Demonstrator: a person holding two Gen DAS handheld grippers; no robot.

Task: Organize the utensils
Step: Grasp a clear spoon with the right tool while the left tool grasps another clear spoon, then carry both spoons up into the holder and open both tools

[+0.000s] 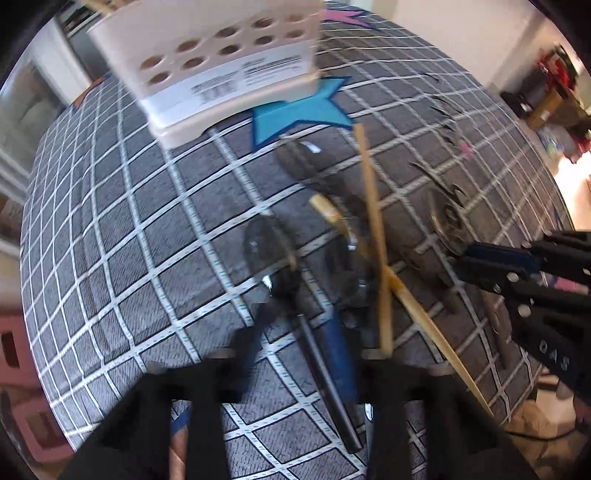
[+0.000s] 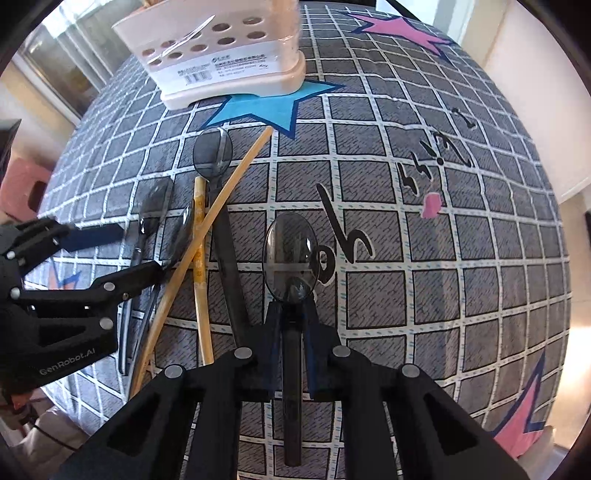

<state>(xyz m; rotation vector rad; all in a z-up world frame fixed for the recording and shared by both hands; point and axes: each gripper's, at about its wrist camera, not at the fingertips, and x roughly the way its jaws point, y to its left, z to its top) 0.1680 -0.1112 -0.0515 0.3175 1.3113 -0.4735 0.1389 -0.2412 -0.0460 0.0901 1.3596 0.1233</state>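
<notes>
My right gripper (image 2: 291, 306) is shut on the handle of a dark translucent spoon (image 2: 290, 251), its bowl pointing away over the cloth. It also shows in the left wrist view (image 1: 480, 262). My left gripper (image 1: 295, 354) is open over a pile of dark spoons (image 1: 266, 240) and two wooden chopsticks (image 1: 371, 206); in the right wrist view its fingers (image 2: 122, 254) straddle a spoon (image 2: 147, 218). Another spoon (image 2: 214, 151) and the chopsticks (image 2: 221, 206) lie beside it. A white perforated utensil holder (image 2: 221, 59) stands at the far edge; it also shows in the left wrist view (image 1: 221, 66).
A grey checked tablecloth (image 2: 424, 295) with blue (image 2: 266, 107) and pink stars (image 2: 399, 29) covers the table. A pink stool (image 2: 26, 184) stands left of the table.
</notes>
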